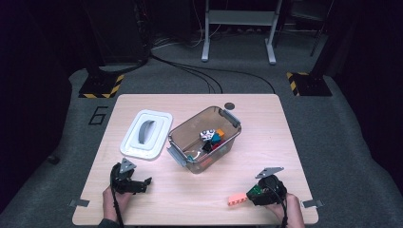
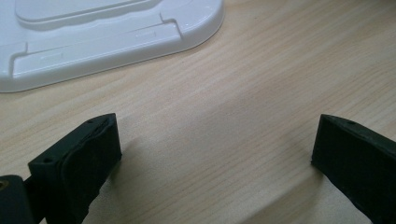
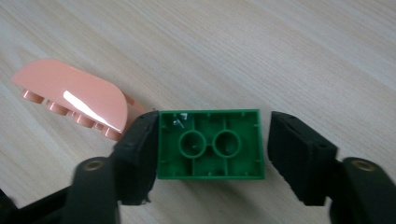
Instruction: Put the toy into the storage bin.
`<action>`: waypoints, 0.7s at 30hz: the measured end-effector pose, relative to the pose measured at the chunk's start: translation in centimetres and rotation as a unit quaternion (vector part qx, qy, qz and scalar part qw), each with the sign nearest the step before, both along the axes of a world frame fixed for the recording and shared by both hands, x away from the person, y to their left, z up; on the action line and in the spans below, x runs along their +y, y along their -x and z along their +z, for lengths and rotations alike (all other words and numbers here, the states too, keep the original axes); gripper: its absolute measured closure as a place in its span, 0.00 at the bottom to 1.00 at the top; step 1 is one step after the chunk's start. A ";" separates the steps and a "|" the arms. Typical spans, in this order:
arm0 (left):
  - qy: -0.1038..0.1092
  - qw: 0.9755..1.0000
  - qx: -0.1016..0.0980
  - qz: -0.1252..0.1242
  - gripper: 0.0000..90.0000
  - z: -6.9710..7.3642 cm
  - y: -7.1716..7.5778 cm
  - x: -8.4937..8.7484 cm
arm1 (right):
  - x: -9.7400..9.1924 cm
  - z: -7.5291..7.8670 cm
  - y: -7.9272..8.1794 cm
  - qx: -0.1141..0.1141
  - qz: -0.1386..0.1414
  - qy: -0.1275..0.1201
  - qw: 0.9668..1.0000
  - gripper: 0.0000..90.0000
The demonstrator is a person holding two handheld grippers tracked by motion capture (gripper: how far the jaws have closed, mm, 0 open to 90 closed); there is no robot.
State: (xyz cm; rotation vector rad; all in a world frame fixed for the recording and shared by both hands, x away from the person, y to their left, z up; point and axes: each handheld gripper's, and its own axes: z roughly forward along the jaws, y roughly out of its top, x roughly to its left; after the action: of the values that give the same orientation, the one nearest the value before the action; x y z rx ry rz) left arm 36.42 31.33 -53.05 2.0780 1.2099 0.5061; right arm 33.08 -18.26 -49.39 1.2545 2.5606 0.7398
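Clear plastic bin (image 1: pixel 228 124) holds mixed toy bricks (image 1: pixel 212 138); white lid (image 1: pixel 146 134) beside.

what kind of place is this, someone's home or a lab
Most likely a lab or recording studio: dark walls, hazard-striped stand bases, cables across the grey carpet, and a lone wooden table with a number marked on the floor beside it.

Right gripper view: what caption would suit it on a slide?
Green brick, hollow underside facing the camera, sits between the right gripper's jaws on the wooden table, beside a pink brick.
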 end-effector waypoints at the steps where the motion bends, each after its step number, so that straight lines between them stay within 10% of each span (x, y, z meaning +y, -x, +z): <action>1: 0.000 1.000 0.000 0.000 0.01 0.0 0.0 0.0 | 0.2 0.0 0.1 0.002 0.003 0.009 1.000 0.47; 21: -0.004 1.000 0.002 -0.003 0.01 0.0 0.0 0.1 | -0.2 1.2 -2.1 -0.035 -0.052 -0.045 0.997 0.47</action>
State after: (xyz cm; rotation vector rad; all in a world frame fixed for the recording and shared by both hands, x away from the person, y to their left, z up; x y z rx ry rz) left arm 36.42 31.39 -53.01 2.0894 1.2045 0.5047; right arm 35.15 -18.45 -48.23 1.3518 2.4120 0.8684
